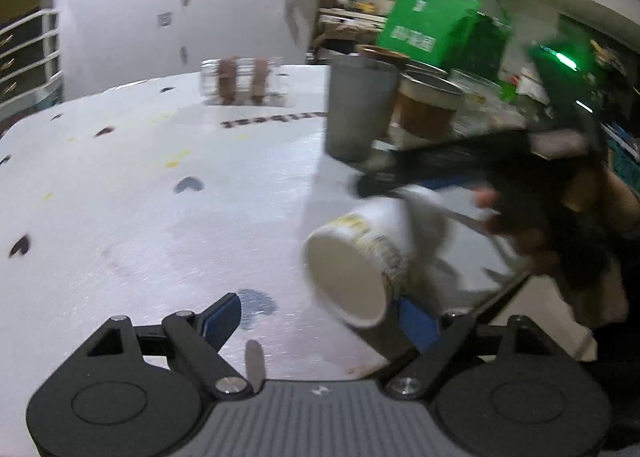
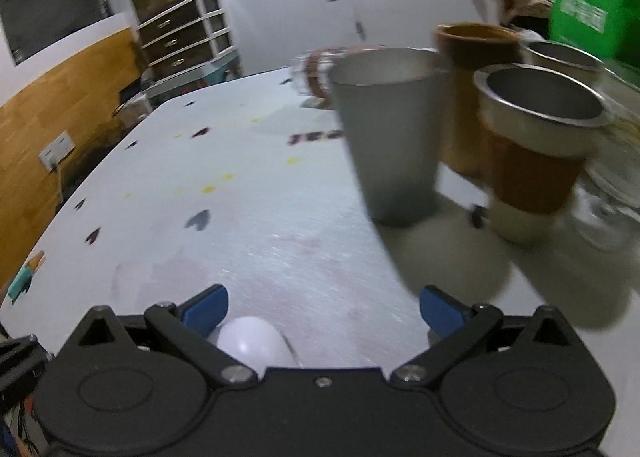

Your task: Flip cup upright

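Observation:
A white paper cup with yellow print lies tilted on its side on the white table, its flat base facing my left camera. My left gripper is open; the cup sits just ahead of its right blue pad, not clamped. My right gripper shows in the left wrist view as a blurred black shape above and behind the cup. In the right wrist view my right gripper is open, and a white rounded surface, probably the cup, shows low between its jaws, near the left pad.
A tall grey cup, a brown cup and a steel cup with a brown sleeve stand upright at the table's far right, with clear glassware beside them. A green bag and white drawers stand behind.

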Demonstrator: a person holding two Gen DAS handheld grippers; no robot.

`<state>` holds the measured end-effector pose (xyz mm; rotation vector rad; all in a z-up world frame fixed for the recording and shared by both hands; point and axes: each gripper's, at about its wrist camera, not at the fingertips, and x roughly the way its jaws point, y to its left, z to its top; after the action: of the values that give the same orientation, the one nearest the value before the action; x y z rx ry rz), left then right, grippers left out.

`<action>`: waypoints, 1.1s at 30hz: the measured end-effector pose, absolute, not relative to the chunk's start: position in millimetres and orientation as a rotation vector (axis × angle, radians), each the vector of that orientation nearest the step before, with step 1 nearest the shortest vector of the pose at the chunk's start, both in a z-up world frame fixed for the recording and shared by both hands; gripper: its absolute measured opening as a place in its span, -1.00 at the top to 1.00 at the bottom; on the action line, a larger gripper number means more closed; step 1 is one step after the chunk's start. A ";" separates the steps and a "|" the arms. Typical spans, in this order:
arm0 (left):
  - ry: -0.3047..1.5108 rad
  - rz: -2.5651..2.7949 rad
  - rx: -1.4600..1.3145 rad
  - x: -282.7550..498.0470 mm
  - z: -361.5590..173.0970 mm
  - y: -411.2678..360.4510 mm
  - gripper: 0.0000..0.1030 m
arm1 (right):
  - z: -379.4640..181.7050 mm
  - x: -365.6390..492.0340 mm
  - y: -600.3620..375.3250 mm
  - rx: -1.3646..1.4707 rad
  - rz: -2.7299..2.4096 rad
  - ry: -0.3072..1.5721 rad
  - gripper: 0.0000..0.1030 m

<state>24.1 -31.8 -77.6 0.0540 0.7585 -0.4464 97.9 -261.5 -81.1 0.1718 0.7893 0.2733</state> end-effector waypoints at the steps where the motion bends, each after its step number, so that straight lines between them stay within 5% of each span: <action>1: 0.760 -0.431 0.038 25.6 -77.8 -28.7 -0.67 | -82.4 95.0 -267.7 0.187 0.264 0.795 -1.00; 21: 0.741 -0.395 -0.138 49.9 -83.7 -22.4 -0.67 | -74.3 52.6 -314.6 0.449 0.335 0.780 -0.92; 33: 0.755 -0.445 -0.132 46.6 -92.0 -33.3 -0.67 | -81.7 80.6 -276.0 0.385 0.478 0.977 -0.36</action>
<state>46.6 -33.3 -92.0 -0.1316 0.7550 -0.4449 80.6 -276.0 -81.7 0.3854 0.9772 0.4777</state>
